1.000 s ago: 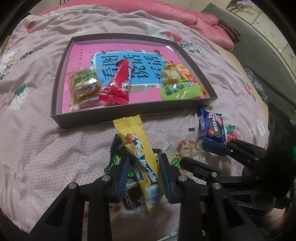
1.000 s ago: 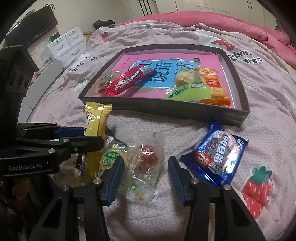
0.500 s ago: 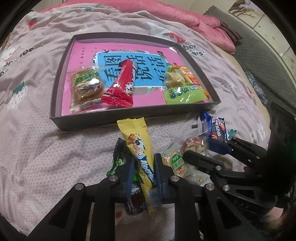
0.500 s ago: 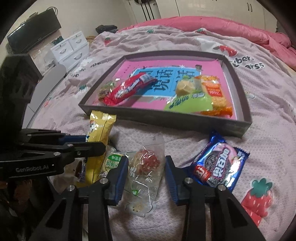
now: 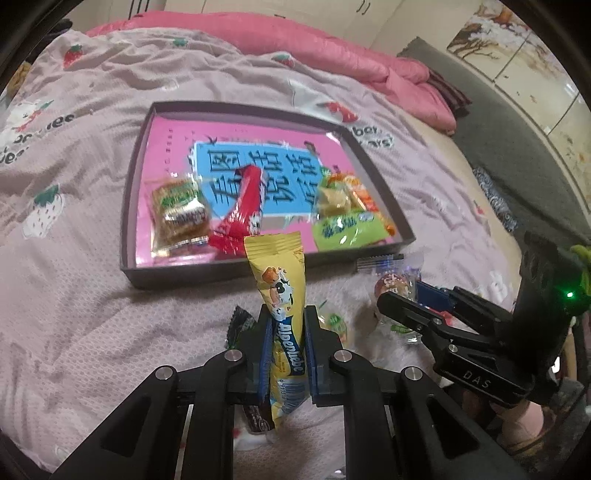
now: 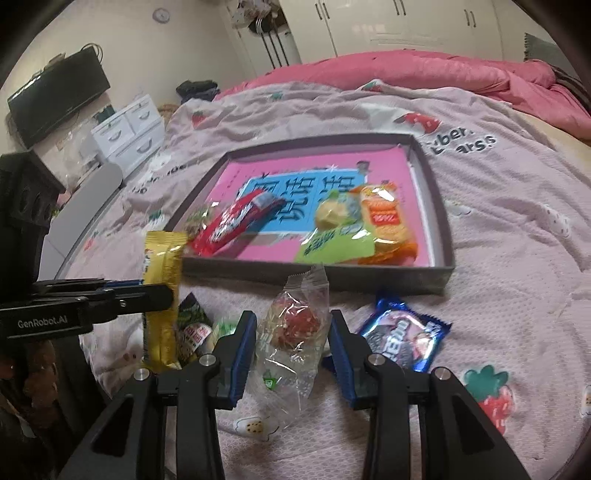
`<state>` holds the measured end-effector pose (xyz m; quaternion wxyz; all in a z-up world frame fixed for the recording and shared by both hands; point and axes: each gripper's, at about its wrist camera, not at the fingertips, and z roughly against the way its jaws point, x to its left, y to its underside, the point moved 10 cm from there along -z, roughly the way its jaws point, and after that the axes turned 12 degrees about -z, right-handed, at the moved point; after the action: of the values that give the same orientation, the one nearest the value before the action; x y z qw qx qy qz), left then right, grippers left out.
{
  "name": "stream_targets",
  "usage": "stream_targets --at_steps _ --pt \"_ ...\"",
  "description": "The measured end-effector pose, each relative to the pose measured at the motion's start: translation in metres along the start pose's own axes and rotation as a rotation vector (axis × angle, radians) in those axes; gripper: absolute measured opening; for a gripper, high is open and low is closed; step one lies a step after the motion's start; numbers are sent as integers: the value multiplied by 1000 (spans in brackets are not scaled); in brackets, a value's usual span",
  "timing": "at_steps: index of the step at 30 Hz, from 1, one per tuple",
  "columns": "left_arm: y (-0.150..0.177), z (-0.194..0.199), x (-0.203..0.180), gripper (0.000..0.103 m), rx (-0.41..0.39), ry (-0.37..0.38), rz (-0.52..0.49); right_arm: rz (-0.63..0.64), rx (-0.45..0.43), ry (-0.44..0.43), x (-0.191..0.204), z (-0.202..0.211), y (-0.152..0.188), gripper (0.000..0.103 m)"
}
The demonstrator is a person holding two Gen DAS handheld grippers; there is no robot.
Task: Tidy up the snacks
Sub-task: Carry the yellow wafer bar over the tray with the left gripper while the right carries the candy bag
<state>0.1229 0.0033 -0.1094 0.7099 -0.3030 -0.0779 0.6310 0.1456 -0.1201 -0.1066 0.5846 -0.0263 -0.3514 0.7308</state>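
With our left hand-held gripper (image 5: 287, 345) clenched on the yellow candy stick (image 5: 281, 295) and the right (image 6: 291, 347) clamping the clear packet (image 6: 295, 328), both near the tray (image 6: 439, 221), we should clear its wall before releasing.

A bedroom in a home. Work surface: a bed under a pale pink strawberry-print bedspread (image 6: 498, 229), with a bright pink quilt (image 6: 424, 70) bunched along the far edge. Behind that, white wardrobe doors (image 6: 369, 22) across the far wall, with clothes hangers (image 6: 271, 33) dangling at their left end. To the left, a dark flat television (image 6: 55, 99) mounted on the wall above a small white drawer unit (image 6: 129, 129). Right of the bed in the left wrist view, a grey rug (image 5: 524, 147) on a tiled floor (image 5: 546, 66).
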Motion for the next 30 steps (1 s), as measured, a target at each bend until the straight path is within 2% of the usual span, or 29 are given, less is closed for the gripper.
stream_targets --at_steps 10,30 --pt "-14 20 5 16 -65 -24 -3 -19 -75 -48 2 17 -15 40" --pt "-44 61 20 16 -194 -77 3 -14 -188 -83 8 44 -36 40"
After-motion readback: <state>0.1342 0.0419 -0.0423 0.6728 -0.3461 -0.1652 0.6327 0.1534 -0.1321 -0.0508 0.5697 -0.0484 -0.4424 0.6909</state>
